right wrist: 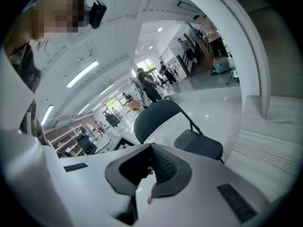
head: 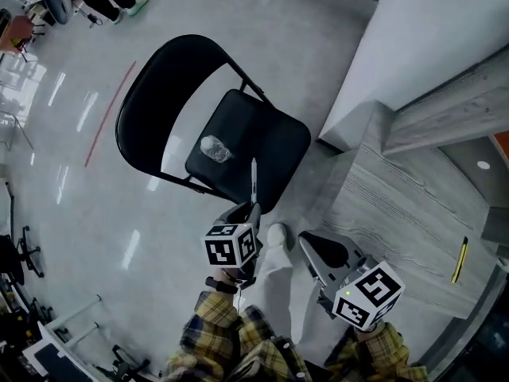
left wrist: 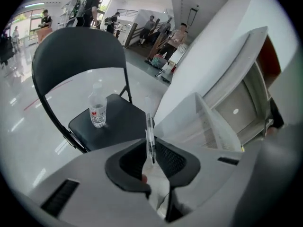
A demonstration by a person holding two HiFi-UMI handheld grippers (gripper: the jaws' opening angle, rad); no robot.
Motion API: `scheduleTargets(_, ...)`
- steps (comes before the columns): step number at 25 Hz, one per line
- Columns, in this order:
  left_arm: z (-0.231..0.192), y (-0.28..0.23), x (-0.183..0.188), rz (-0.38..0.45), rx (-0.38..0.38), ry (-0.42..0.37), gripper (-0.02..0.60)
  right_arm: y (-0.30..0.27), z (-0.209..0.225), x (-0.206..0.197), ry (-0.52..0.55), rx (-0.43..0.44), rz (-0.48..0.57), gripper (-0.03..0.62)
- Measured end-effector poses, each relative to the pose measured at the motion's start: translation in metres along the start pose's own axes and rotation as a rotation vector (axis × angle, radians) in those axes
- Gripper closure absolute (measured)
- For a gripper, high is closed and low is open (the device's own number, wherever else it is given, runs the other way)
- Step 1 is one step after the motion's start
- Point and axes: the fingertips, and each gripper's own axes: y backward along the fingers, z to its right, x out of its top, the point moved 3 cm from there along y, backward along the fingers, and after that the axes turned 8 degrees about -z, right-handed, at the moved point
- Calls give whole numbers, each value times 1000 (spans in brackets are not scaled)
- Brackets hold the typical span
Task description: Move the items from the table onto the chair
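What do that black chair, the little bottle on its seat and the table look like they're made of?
Chair: matte black seat and back, likely plastic or vinyl, on thin dark tubing, probably painted metal.
Bottle: clear plastic, judging by its see-through walls.
Table: pale grey with streaky grain, either wood or a wood-print laminate; the look leaves that open.
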Motion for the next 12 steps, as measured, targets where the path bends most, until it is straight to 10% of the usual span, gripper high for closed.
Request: scheduleTargets(12, -93, -154, -30, -128, -14, 57, 518, -84, 32, -23, -77, 26, -66, 577)
